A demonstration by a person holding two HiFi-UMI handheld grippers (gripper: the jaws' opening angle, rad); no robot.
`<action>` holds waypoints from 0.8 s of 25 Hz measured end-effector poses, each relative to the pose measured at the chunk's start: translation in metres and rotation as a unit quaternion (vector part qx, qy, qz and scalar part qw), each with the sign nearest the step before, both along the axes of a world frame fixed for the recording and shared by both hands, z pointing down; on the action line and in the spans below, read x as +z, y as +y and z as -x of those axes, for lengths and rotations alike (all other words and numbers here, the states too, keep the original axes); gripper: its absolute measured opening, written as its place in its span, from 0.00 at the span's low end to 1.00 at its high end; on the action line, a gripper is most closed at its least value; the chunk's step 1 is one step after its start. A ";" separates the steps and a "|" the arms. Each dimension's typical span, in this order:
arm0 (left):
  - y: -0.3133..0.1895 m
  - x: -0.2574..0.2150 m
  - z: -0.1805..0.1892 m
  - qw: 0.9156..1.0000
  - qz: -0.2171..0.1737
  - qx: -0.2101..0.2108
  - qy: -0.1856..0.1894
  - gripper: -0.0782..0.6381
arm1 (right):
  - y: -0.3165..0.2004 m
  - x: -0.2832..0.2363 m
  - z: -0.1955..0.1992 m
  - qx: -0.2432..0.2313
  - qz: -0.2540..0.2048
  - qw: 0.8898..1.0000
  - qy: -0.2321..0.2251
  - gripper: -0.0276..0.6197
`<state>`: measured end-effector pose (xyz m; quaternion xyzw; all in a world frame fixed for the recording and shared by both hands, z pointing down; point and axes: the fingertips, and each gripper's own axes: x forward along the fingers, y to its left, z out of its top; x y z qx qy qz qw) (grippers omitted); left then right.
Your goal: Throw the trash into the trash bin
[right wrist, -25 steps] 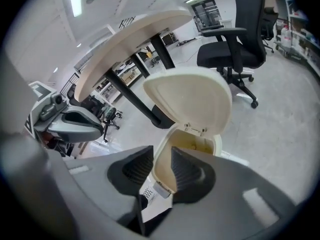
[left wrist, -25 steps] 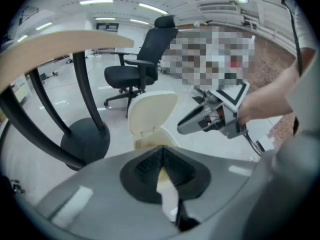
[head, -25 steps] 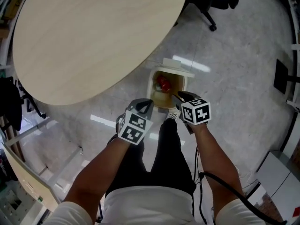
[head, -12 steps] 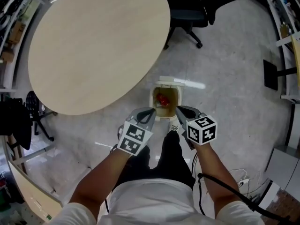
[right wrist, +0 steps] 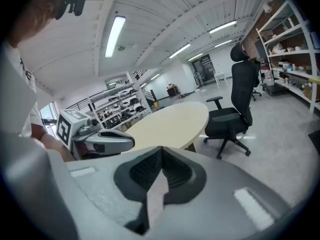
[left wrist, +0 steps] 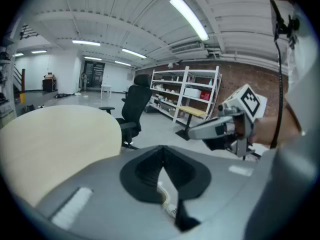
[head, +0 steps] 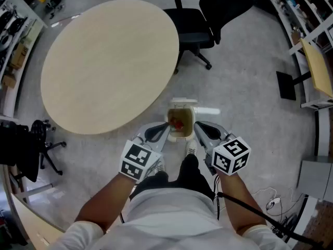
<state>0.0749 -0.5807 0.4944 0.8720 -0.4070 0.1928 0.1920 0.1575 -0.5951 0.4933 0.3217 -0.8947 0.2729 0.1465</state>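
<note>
Red trash [head: 178, 123] lying inside the open trash bin [head: 183, 135] on the floor, just off the round table [head: 109, 61] edge, left gripper [head: 164, 128] and right gripper [head: 199, 126] flanking the bin from above, fingers of both clenched, nothing between them

The round tabletop [head: 109, 61] looks like pale wood laminate, smooth and matt, while the grey speckled floor [head: 250, 87] is polished hard enough to throw back streaks of the ceiling lights. The bin [head: 183, 104] seems smooth cream plastic, and the chair [head: 190, 22] beyond it is black with a dull, cloth-like seat. The left hand-held gripper [left wrist: 163, 146] and right hand-held gripper [right wrist: 162, 147] have matt grey plastic shells with a faintly grainy surface, and dark ribbed pads [right wrist: 175, 171] that look rubbery.
</note>
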 end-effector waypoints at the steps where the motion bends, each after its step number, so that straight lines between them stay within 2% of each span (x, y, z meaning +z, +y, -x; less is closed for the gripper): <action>1: 0.002 -0.008 0.002 1.000 -0.007 0.003 0.002 0.12 | 0.004 -0.010 0.000 0.006 -0.005 1.000 -0.012 0.05; 5: 0.011 -0.029 0.013 1.000 -0.025 0.005 0.018 0.12 | 0.016 -0.041 0.004 0.029 -0.026 0.998 -0.045 0.05; 14: 0.029 -0.072 0.025 0.996 -0.072 0.026 0.046 0.12 | 0.048 -0.096 0.016 0.054 -0.102 0.992 -0.046 0.05; 20: 0.045 -0.104 0.027 0.991 -0.112 0.045 0.061 0.12 | 0.074 -0.131 0.026 0.054 -0.168 0.984 -0.037 0.05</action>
